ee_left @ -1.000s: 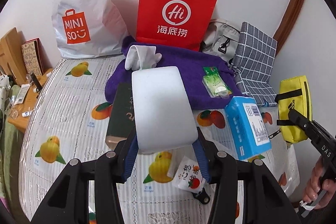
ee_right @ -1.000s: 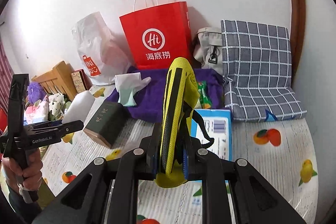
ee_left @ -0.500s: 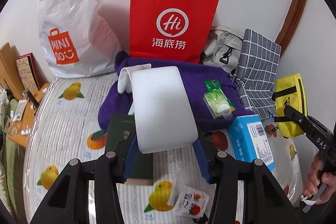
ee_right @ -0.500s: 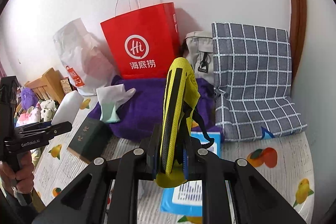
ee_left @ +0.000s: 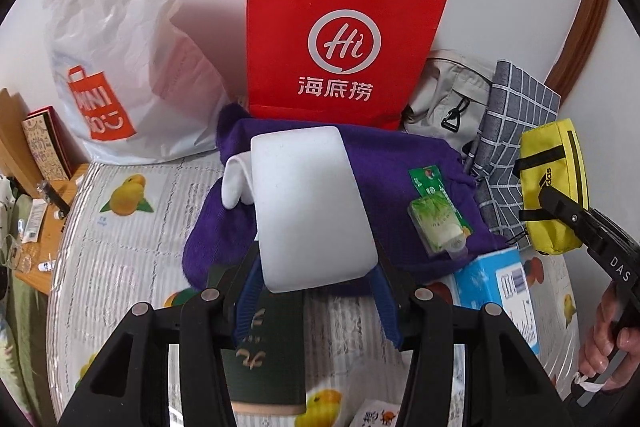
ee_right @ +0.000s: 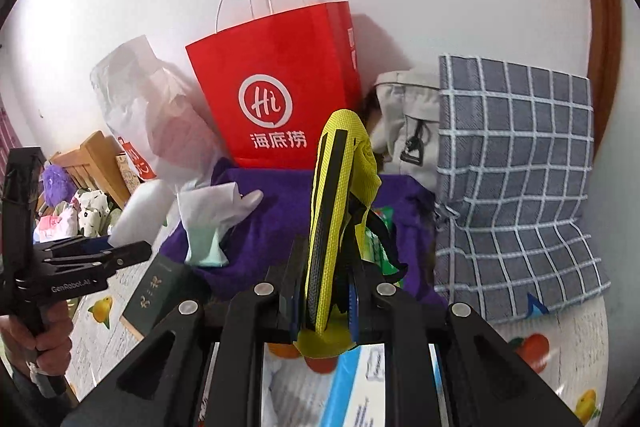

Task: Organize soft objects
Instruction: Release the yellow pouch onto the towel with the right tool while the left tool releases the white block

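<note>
The left gripper (ee_left: pixel 316 291) is clamped on the near end of a white foam block (ee_left: pixel 308 203), its blue pads pressing the block's two sides, so the block juts forward and upward along the line of the fingers, long axis pointing toward the back wall. The right gripper (ee_right: pixel 324 311) is closed tight on a yellow pouch (ee_right: pixel 340 195), pinched flat between the pads with its long axis likewise running away from the camera and its black strap hanging loose beside the fingers. Both loads are off the bed, above the fruit-print bedcover (ee_left: pixel 132 227). Directly ahead of the white block lies a purple towel (ee_left: pixel 400 163), with a white glove (ee_right: pixel 216 211) resting on its left part and a green sachet (ee_left: pixel 438 215) on its right; behind the towel a red paper bag (ee_left: pixel 340 27) stands upright against the wall, mouth up, with a white plastic bag (ee_left: pixel 116 39) to its left and a checked cushion (ee_right: pixel 516 163) to its right. A dark green box (ee_left: pixel 264 351) lies on the cover just below the left gripper, and a blue box (ee_left: pixel 496 291) to its right. The left gripper looks better lined up with the red bag, if that is where the soft things go; the block would have to rise clear of its rim before release.
</note>
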Demonstrator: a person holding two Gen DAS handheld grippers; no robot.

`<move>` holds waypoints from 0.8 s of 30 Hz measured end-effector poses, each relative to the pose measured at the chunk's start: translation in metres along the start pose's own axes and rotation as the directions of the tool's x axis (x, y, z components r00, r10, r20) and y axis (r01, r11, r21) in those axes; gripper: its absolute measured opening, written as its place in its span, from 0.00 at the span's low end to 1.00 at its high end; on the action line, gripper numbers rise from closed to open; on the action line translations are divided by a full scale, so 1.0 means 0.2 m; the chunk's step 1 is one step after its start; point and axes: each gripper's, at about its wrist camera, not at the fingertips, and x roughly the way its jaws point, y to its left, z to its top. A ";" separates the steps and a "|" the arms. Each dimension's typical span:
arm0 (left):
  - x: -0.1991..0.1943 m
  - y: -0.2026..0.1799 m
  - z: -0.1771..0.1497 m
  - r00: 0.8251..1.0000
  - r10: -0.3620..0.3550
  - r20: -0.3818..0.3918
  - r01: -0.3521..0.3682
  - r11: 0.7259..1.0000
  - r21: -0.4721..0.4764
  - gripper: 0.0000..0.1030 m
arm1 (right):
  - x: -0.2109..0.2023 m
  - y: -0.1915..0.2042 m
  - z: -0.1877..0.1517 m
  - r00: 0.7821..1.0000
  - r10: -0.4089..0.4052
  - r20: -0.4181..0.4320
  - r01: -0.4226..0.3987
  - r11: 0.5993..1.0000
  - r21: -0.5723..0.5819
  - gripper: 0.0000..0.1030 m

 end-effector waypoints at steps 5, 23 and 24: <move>0.09 -0.03 0.06 1.000 0.001 -0.026 0.000 1.000 0.018 0.48 | 0.10 -0.02 0.06 0.999 0.035 -0.011 -0.035 0.999 0.022 0.17; 0.45 -0.03 0.20 0.991 -0.051 -0.120 0.051 0.999 -0.003 0.49 | 0.62 -0.09 0.19 0.967 0.209 -0.149 -0.183 0.968 0.171 0.17; 0.47 -0.02 0.20 0.991 -0.049 -0.121 0.049 0.999 0.000 0.49 | 0.65 -0.09 0.17 0.963 0.221 -0.156 -0.192 0.964 0.184 0.17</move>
